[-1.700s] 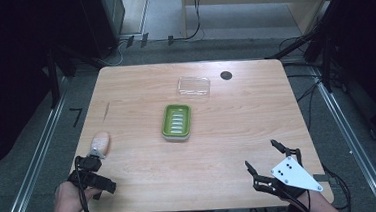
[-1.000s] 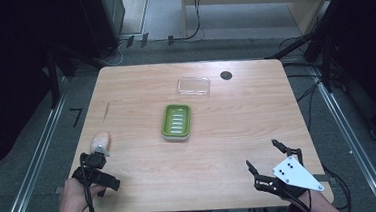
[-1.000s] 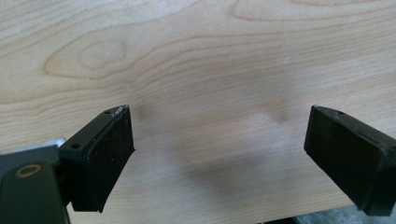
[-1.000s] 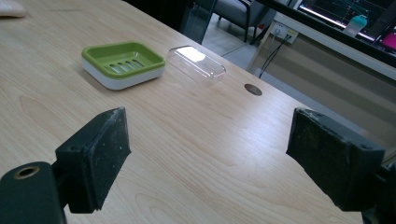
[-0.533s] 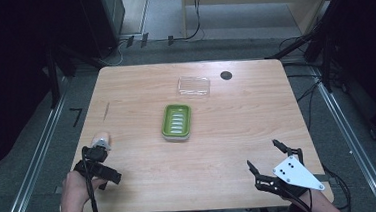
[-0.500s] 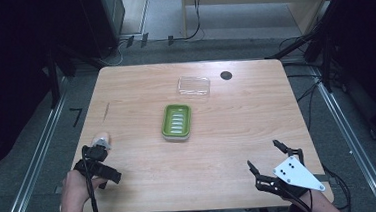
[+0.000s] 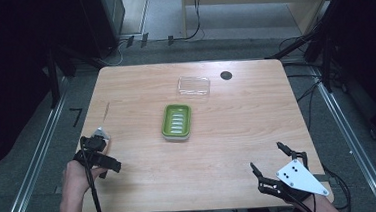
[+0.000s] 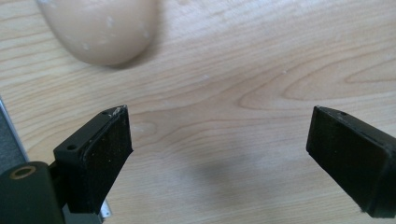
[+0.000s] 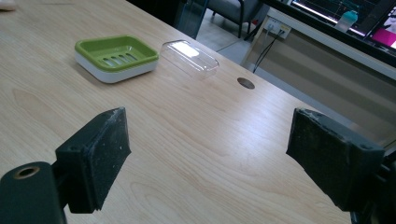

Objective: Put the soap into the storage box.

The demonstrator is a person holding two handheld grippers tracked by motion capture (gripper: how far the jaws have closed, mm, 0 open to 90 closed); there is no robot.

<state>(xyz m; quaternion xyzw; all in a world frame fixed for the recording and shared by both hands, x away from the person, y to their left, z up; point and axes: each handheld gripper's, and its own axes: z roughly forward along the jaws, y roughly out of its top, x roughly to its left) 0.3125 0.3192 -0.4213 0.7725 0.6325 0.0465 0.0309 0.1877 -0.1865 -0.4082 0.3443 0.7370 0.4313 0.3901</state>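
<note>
Wooden table (image 7: 229,148) carried a beige soap (image 8: 100,28), lying just beyond the left gripper (image 8: 219,144). Its jaws had just been opening, nothing between them. Near the table's front edge, the right gripper (image 9: 210,158) gaped empty.

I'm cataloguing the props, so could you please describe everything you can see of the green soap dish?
The green soap dish is a rounded rectangle: a glossy lime-green tray with a row of drain slots, seated on a white base, plastic by its look. It sits flat and empty near the middle of the wooden table, apart from the clear lid beyond it. Nothing touches it.

Beige soap bar (image 8: 100,29) (flat, table's left edge)
</note>
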